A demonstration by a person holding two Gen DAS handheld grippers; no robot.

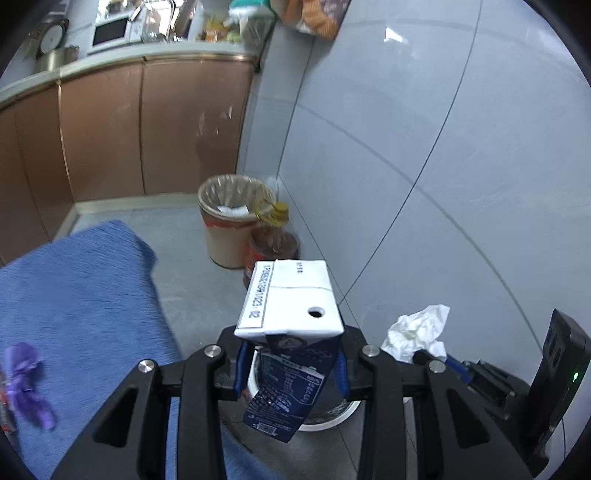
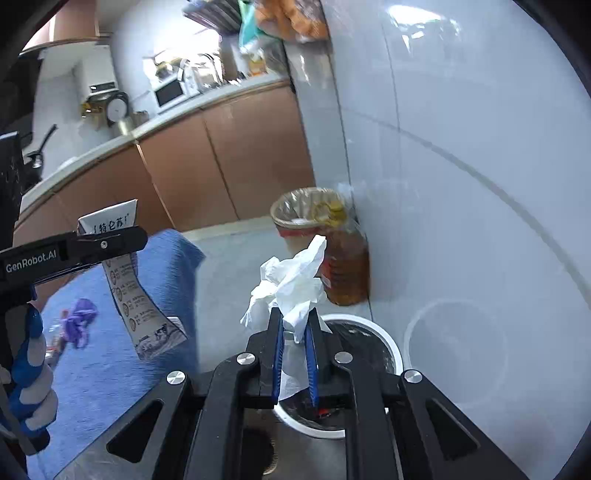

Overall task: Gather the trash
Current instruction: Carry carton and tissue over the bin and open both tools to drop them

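Observation:
My left gripper [image 1: 291,360] is shut on a crushed blue-and-white milk carton [image 1: 291,302], held in the air above a white-rimmed bin [image 1: 325,421]. The carton [image 2: 133,291] and left gripper [image 2: 107,242] also show in the right wrist view. My right gripper [image 2: 295,332] is shut on a crumpled white tissue [image 2: 291,280], held over the same bin [image 2: 373,332]. The tissue [image 1: 417,332] shows at the right of the left wrist view. A purple wrapper [image 1: 26,380] lies on a blue cloth [image 1: 81,295].
A beige lined waste basket [image 1: 229,218] stands by the grey tiled wall [image 1: 443,147], with a large oil bottle [image 1: 273,236] beside it. Brown kitchen cabinets [image 1: 129,129] run behind, with a microwave [image 1: 110,33] on the counter.

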